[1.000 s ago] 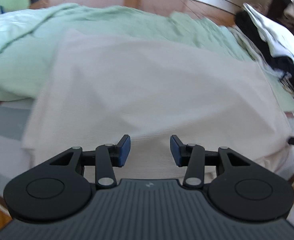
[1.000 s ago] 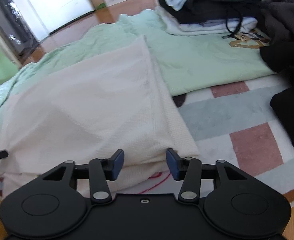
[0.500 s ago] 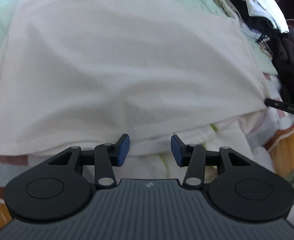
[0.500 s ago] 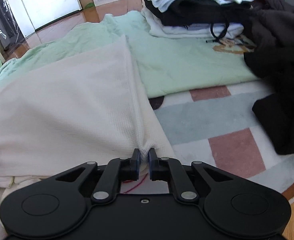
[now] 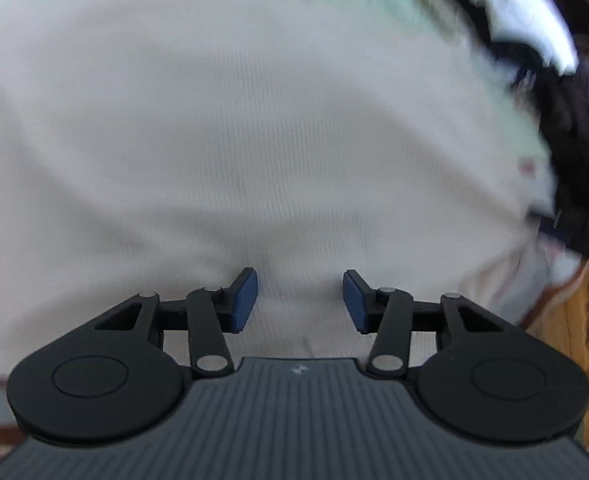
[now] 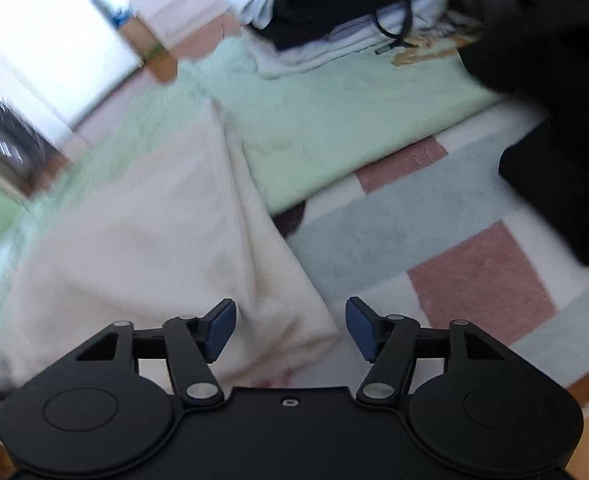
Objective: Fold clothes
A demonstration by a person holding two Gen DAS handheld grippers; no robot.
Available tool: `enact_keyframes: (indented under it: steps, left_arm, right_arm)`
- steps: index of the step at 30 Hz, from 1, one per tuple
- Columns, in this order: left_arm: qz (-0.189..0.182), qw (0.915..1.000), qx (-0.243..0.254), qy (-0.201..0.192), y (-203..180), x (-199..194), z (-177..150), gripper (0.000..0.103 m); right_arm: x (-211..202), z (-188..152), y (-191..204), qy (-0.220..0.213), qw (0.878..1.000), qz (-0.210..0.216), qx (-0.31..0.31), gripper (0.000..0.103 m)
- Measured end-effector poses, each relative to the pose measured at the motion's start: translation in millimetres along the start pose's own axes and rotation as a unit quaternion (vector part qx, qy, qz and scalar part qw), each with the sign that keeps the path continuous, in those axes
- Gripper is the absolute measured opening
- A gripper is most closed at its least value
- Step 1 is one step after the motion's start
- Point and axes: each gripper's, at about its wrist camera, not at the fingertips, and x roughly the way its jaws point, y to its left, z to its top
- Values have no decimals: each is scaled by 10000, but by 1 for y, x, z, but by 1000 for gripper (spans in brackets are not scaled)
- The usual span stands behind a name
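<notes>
My left tongs (image 5: pixel 299 300) wide apart, nothing between the blue pads, poised over the cream waffle-knit garment (image 5: pixel 254 140), which fills that blurred view. My right tongs (image 6: pixel 290 328) also spread wide and empty, at the garment's near right corner (image 6: pixel 302 320). Garment lies flat, partly on a pale green sheet (image 6: pixel 334 120), partly on the checked rug (image 6: pixel 434 232). Folded stack of clothes (image 6: pixel 334 12) beyond; dark clothing (image 6: pixel 554 120) at right
</notes>
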Motion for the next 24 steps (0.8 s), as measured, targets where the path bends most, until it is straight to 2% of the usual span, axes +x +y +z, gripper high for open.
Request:
enact_keyframes:
  steps: [3, 6, 7, 8, 9, 12, 15, 17, 20, 24]
  left_arm:
    - [44, 9989, 105, 447, -8, 9, -6, 45]
    - [89, 9960, 207, 865, -15, 17, -12, 45]
    - [105, 9959, 219, 868, -16, 16, -12, 45]
    - [92, 9962, 192, 845, -18, 13, -10, 45]
    - [79, 9965, 165, 821, -19, 11, -8, 45]
    - [53, 9974, 92, 717, -22, 1, -3, 47]
    - [230, 9996, 119, 123, -24, -23, 7, 47]
    - [513, 9975, 156, -457, -26, -43, 16, 47]
    - [199, 9951, -31, -966, -20, -65, 30, 47]
    - [-331, 9867, -126, -1584, -15, -93, 44, 49]
  right_arm:
    - [7, 10, -11, 242, 9980, 487, 307, 69]
    - [13, 11, -8, 390, 9964, 724, 195, 70]
    - [14, 11, -3, 358, 9974, 621, 0, 61]
    - [14, 10, 2, 324, 9980, 514, -198, 47]
    - [14, 8, 7, 234, 9984, 374, -360, 19]
    - [9, 5, 23, -82, 9965, 68, -825, 13]
    - [-7, 10, 45, -470, 9921, 127, -1160, 12]
    - [-19, 22, 66, -609, 9886, 491, -1285, 12]
    - [-33, 40, 101, -710, 9801, 1001, -1561, 12]
    - [-40, 55, 165, -592, 9594, 1681, -2187, 12]
